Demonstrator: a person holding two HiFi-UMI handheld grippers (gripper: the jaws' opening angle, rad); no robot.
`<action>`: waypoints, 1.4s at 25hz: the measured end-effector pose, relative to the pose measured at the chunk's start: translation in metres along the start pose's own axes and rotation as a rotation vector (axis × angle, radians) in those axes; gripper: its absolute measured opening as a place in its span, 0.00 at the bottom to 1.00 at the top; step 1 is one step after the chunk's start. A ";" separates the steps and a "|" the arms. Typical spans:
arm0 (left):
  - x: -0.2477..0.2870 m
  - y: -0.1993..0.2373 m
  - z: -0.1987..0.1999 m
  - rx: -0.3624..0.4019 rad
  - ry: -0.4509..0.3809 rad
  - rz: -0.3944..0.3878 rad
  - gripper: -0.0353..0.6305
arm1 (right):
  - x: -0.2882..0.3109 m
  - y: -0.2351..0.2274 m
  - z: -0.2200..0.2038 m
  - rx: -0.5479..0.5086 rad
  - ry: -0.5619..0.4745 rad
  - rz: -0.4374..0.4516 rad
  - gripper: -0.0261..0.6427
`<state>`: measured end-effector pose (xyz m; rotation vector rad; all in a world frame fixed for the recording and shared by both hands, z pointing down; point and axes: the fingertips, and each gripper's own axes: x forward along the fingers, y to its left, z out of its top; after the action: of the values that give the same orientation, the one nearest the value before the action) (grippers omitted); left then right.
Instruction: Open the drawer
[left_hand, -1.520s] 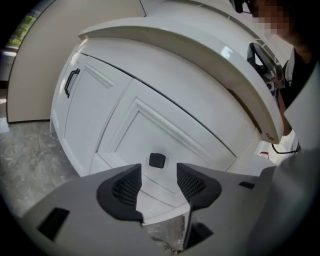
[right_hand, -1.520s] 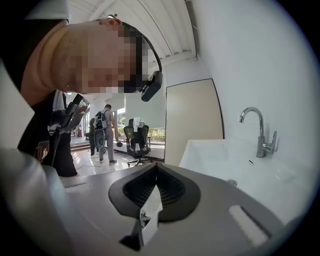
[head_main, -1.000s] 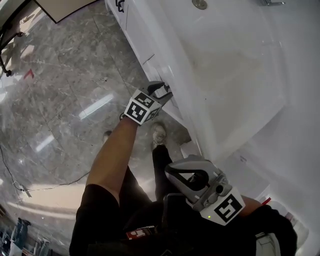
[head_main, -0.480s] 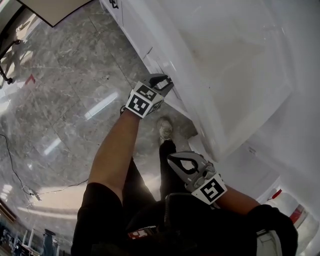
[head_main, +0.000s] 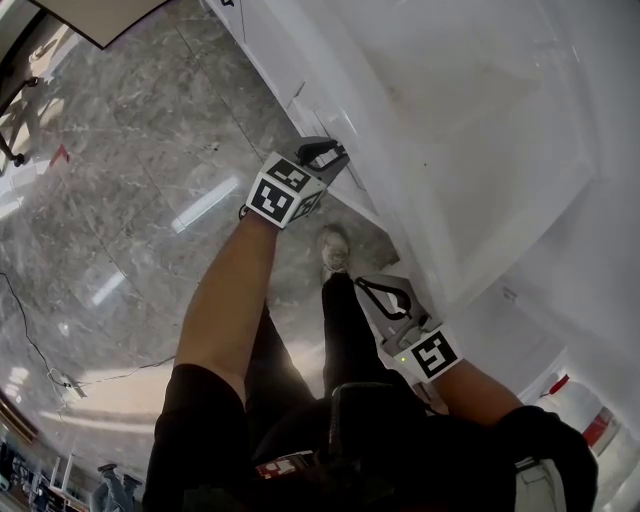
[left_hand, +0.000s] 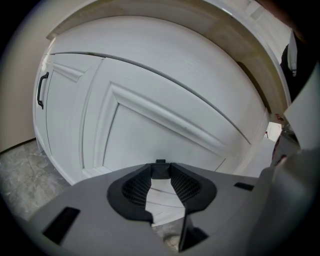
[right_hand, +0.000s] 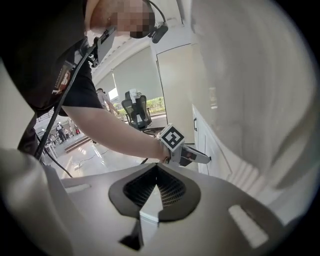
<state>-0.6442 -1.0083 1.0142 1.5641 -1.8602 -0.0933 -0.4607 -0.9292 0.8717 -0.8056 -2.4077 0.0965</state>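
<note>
The left gripper (head_main: 330, 155) holds its place at the front of the white vanity cabinet, and its fingers (left_hand: 136, 190) have just been closing. From fully spread they have narrowed to a middling gap. In the left gripper view their tips pinch a small dark drawer handle (left_hand: 160, 162) at the 12 o'clock end of the gap, with only white panel showing lower down between the pads. I judge that the grasp is made and the next step is the pull.

The drawer front (left_hand: 150, 135) is still flush with the cabinet and not yet drawn out. It sits under the counter (head_main: 480, 120), and a neighbouring door's black handle (left_hand: 41, 90) is well away at about 10 o'clock.

The other change is in the right gripper (head_main: 362, 285). Over the last second it drops lower in the head view, and it now hangs by the person's leg, at about 5 o'clock from the left gripper. Its fingers meet at the tips with nothing between them, and it touches nothing. It appears to be parked out of the drawer's path, so the pull falls to the left hand alone.
</note>
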 end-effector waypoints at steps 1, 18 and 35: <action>0.000 0.000 0.000 -0.001 0.002 -0.002 0.24 | -0.001 0.000 0.001 -0.002 -0.001 0.002 0.03; -0.045 0.004 -0.025 -0.006 0.046 -0.008 0.24 | 0.000 0.005 0.007 -0.005 0.008 -0.006 0.03; -0.092 0.006 -0.051 -0.041 0.041 0.013 0.24 | 0.009 0.029 0.019 -0.024 -0.010 0.010 0.03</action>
<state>-0.6191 -0.9061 1.0136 1.5149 -1.8260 -0.0922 -0.4613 -0.8982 0.8533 -0.8301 -2.4185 0.0752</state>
